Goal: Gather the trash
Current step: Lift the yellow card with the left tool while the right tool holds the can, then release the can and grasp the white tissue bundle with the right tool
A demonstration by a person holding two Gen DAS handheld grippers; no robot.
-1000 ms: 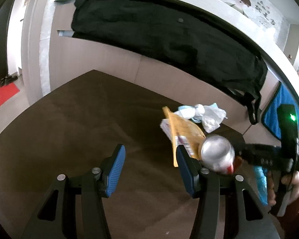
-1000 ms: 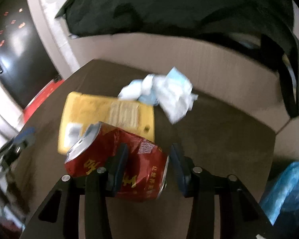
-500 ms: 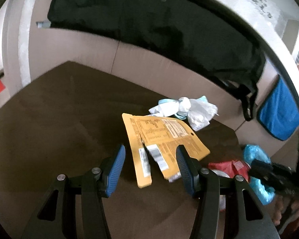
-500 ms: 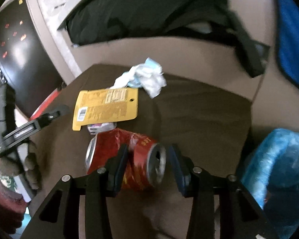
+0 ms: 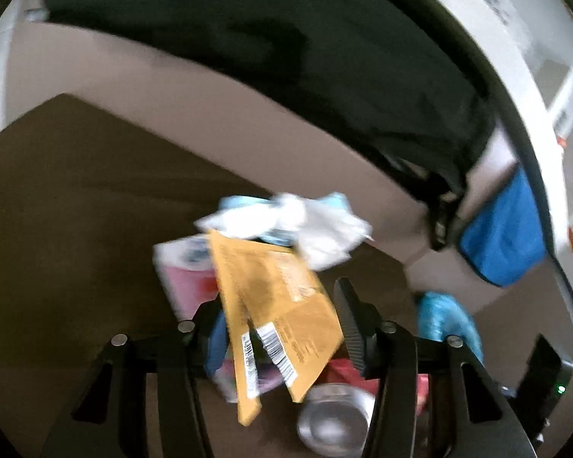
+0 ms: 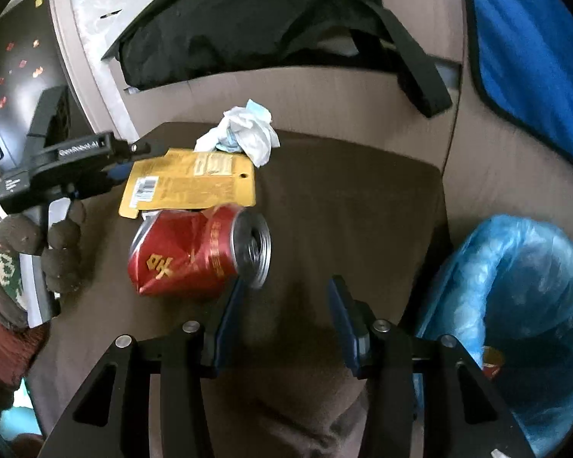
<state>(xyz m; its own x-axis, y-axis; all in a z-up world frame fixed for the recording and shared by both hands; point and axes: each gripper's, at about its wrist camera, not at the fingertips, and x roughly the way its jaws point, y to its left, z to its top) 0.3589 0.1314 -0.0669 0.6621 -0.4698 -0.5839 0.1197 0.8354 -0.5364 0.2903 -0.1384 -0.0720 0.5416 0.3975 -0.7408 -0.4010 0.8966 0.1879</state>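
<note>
A crushed red can (image 6: 195, 252) lies on the brown table (image 6: 343, 210), just ahead and left of my right gripper (image 6: 282, 305), which is open and empty. The can's silver end shows in the left wrist view (image 5: 332, 423). A yellow packet (image 6: 189, 185) lies behind the can. In the left wrist view the packet (image 5: 275, 305) stands between the fingers of my left gripper (image 5: 282, 328), which is open around it. A pink and white wrapper (image 5: 189, 271) lies under the packet. Crumpled white and blue tissue (image 6: 244, 133) sits at the table's far edge, also in the left wrist view (image 5: 298, 225).
A bin with a blue liner (image 6: 515, 305) stands right of the table, seen small in the left wrist view (image 5: 447, 324). A black bag (image 6: 256, 19) hangs over the beige sofa back. A blue cloth (image 6: 527, 49) hangs at the right.
My right gripper has opened and let go of the red can, which now lies on the table. My left gripper has moved forward so the yellow packet sits between its fingers.
</note>
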